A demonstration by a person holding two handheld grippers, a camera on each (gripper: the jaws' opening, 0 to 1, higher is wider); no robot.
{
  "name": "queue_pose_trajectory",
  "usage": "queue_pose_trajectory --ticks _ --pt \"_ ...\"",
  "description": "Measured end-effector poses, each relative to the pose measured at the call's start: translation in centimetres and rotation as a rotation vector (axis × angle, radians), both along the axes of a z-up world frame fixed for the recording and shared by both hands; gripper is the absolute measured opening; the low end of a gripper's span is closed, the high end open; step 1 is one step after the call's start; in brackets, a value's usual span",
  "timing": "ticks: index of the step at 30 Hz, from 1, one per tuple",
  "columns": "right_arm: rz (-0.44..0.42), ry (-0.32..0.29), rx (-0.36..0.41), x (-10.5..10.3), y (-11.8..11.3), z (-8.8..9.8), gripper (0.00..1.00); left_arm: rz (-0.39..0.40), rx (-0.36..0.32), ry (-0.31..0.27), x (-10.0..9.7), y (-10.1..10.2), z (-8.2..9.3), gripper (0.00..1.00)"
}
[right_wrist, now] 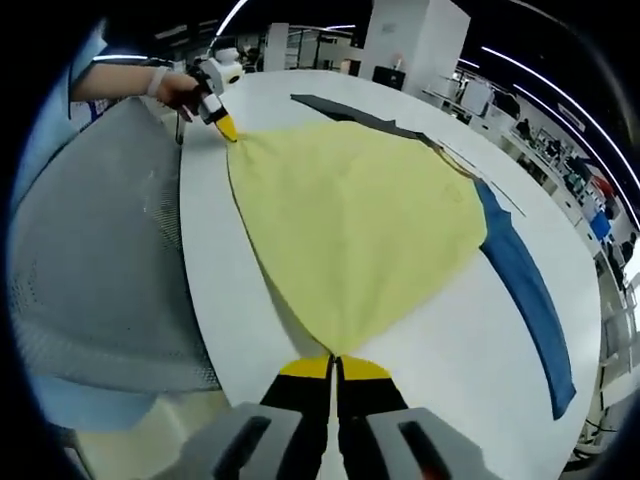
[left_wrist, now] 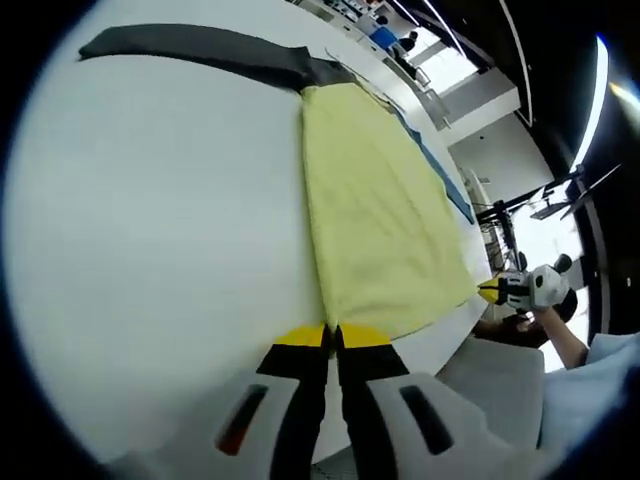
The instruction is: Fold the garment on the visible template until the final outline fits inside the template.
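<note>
The yellow garment (left_wrist: pixel 385 210) (right_wrist: pixel 350 215) lies flat on the white bench (left_wrist: pixel 150 250) (right_wrist: pixel 480 350), close to its near edge. In the left gripper view its long axis runs away from the camera, from the corner at the claw tips to the far end by a dark strip, so it points far across the bench. In the right gripper view the cloth fans out from the near corner and narrows again at the far-left corner.

The left claw (left_wrist: pixel 332 338) has its yellow-tipped jaws pressed together on the near corner of the garment. The right claw (right_wrist: pixel 334 366) is likewise closed, pinching the other near corner. In the right gripper view the left claw (right_wrist: pixel 226 128) appears at the far left, held by a person's hand (right_wrist: pixel 178 90), its yellow tip on the cloth's corner. In the left gripper view the right claw (left_wrist: pixel 492 291) shows at the right with its tip at the garment's corner.

A blue strip (left_wrist: pixel 440 170) (right_wrist: pixel 525 290) lies along the garment's right side, partly under it. A dark grey strip (left_wrist: pixel 210 50) (right_wrist: pixel 345 108) lies across the far end. A grey mesh surface (right_wrist: pixel 90 250) lies left of the bench.
</note>
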State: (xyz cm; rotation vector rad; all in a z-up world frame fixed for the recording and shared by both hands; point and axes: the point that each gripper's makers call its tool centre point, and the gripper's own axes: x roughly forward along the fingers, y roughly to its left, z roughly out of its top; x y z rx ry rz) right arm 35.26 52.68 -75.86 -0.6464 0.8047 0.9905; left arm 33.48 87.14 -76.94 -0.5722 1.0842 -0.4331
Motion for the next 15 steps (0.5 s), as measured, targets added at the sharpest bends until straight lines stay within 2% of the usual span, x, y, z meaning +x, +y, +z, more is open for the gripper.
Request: queue_pose_trajectory --ticks 8,11,15 --pt "0.014 0.020 -0.002 -0.45 -0.06 -0.62 0.00 0.044 0.004 -0.039 0.38 0.61 -0.26 0.00" --pt "0.008 0.026 0.008 -0.52 -0.03 -0.80 0.00 0.058 -0.001 -0.038 0.27 0.60 -0.38 0.00" --pt "-0.001 0.030 0.019 -0.63 -0.04 -0.86 0.00 0.042 0.028 -0.051 0.18 0.60 -0.34 0.00"
